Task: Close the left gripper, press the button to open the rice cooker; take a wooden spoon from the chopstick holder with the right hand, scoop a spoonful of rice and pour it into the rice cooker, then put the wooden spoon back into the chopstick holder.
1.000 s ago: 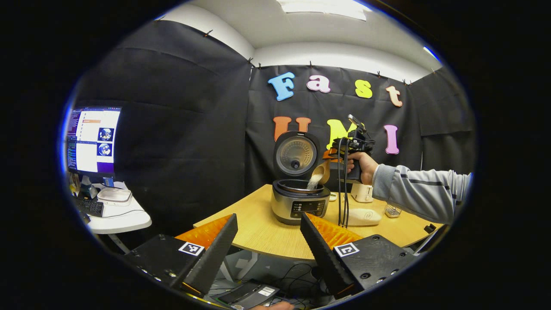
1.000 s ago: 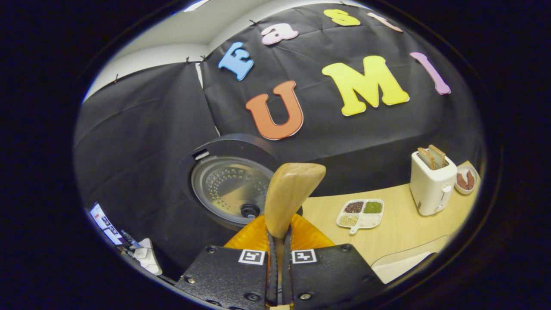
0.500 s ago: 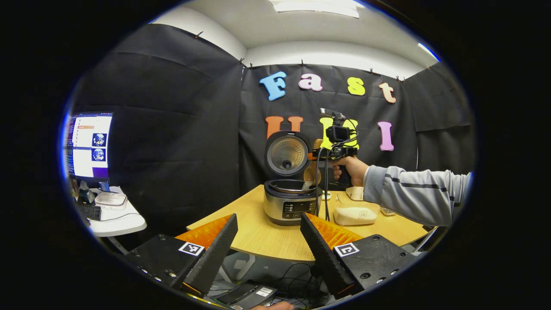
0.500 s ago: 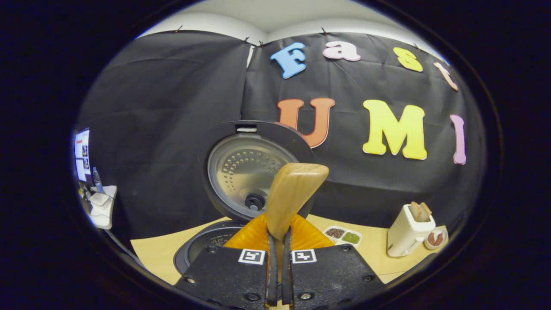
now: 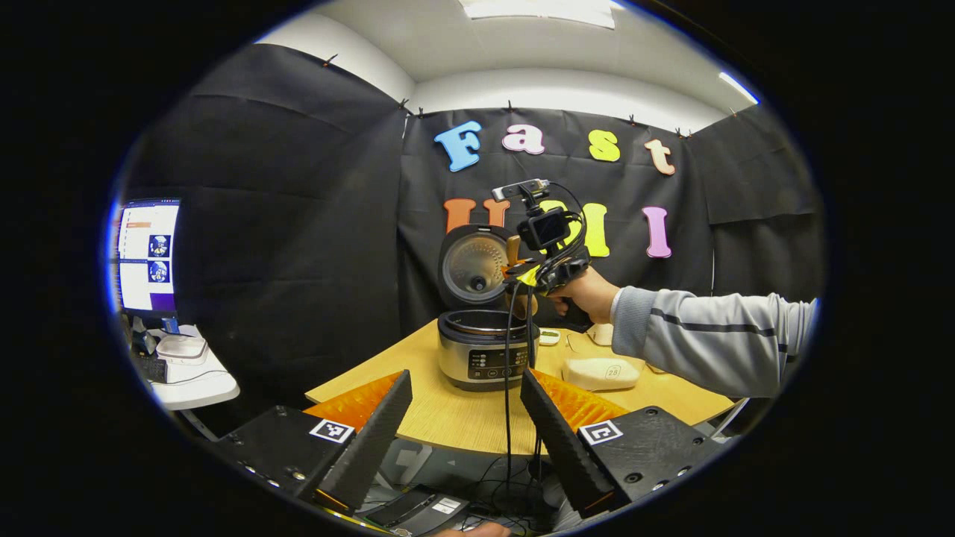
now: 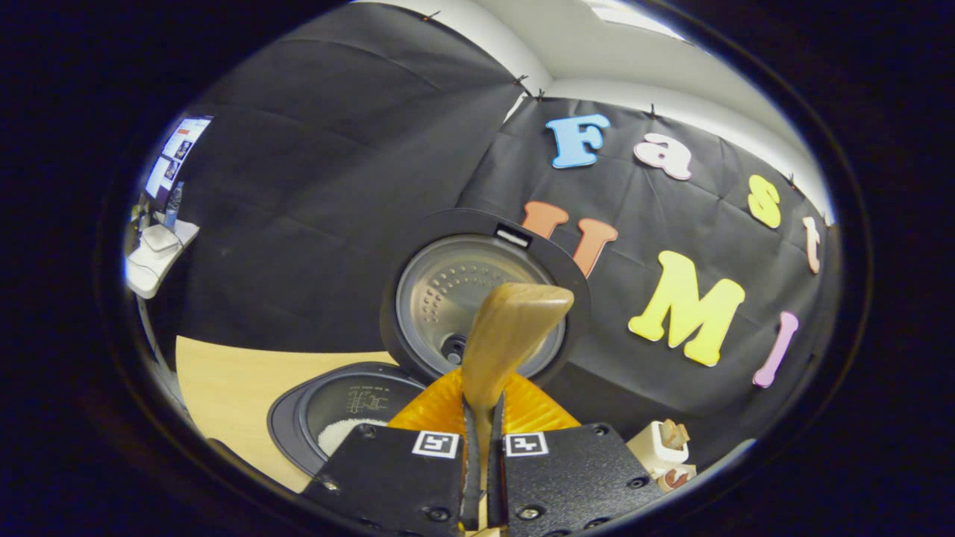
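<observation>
In the left gripper view, the left gripper (image 5: 464, 418) is held open and empty at the bottom of the frame. At centre, the open rice cooker (image 5: 483, 349) is seen, and the spoon beside the right gripper (image 5: 522, 280) has been righted since a second ago: no rice is falling now.

In the right gripper view, the wooden spoon (image 6: 511, 335) is clamped by its handle, bowl raised at centre; white rice (image 6: 339, 432) lies in the pot, lower left. The pour is judged done; the return to the chopstick holder remains.
</observation>
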